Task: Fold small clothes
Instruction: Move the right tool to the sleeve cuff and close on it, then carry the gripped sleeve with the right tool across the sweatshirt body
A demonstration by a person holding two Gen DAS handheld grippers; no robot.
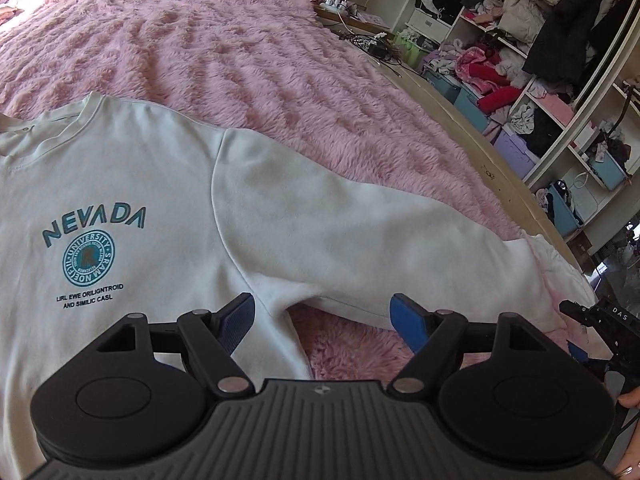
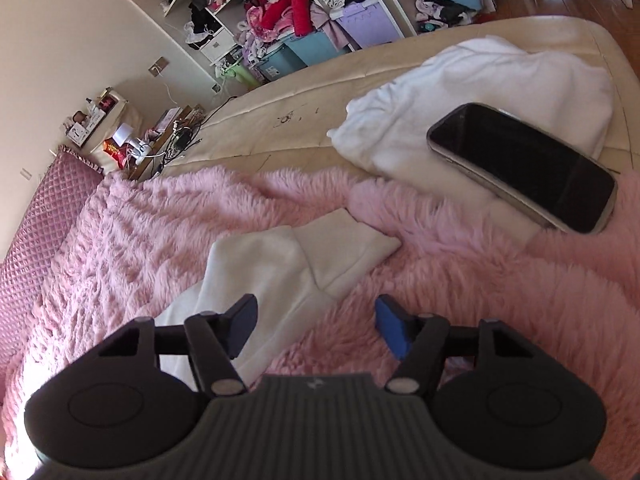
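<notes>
A white sweatshirt [image 1: 132, 184] with a teal NEVADA print lies flat, front up, on a pink fluffy blanket [image 1: 248, 56]. Its sleeve [image 1: 360, 232] stretches out to the right. My left gripper [image 1: 322, 320] is open and empty, hovering just above the armpit where sleeve meets body. My right gripper [image 2: 316, 324] is open and empty, hovering above the sleeve's cuff end [image 2: 344, 252]. The right gripper's body also shows at the right edge of the left wrist view [image 1: 600, 320].
A black phone [image 2: 524, 168] lies on a white folded garment [image 2: 480, 92] at the bed's far edge. The beige mattress edge [image 2: 304, 92] borders the blanket. Shelves stuffed with clothes [image 1: 532, 60] and a cluttered nightstand [image 1: 344, 0] stand beyond the bed.
</notes>
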